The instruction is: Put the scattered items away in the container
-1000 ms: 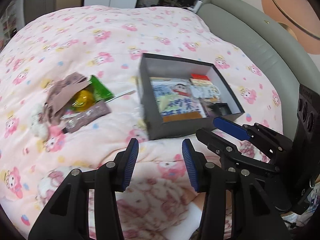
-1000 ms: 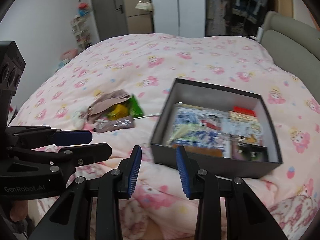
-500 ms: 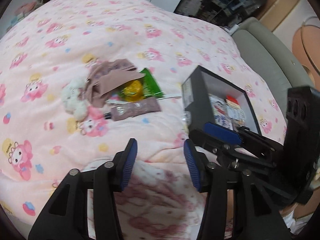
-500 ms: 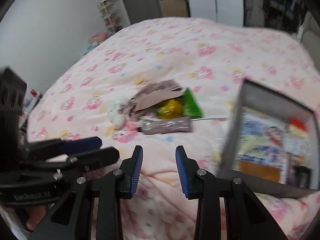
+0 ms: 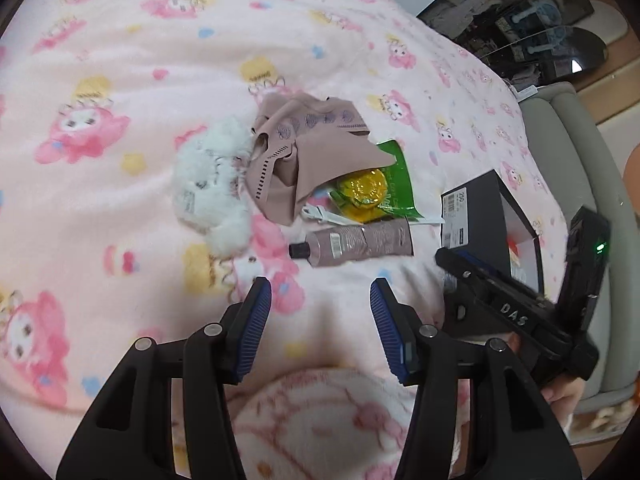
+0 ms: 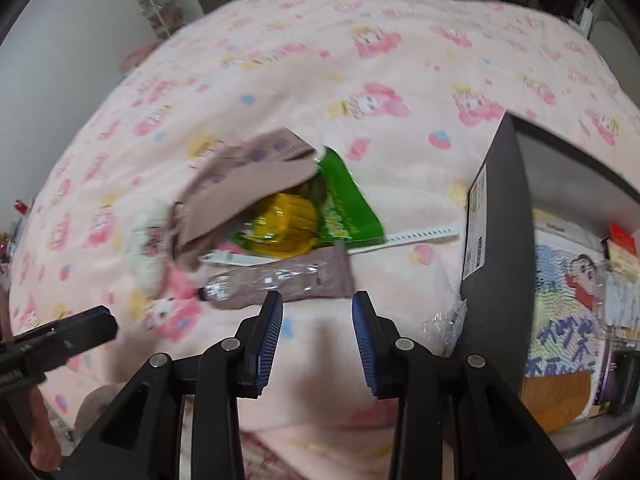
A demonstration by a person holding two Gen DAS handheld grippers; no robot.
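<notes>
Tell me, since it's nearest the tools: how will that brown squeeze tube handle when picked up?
The brown squeeze tube looks soft, so it probably dents under pressure. Its glossy skin may slip. Lying flat with a crimped end, it seems unlikely to roll.

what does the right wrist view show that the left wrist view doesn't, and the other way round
Only the right wrist view: the inside of the box, with a cartoon booklet in it, a crumpled clear wrapper by its corner, and the white strap nearly whole.

Only the left wrist view: the grey headboard, a dark shelf and the fluffy white toy sharp.

Both: the pile on the pink blanket: beige cloth, green packet, yellow sweet, tube. Nothing is in either pair of tongs; the right ones are opening.
</notes>
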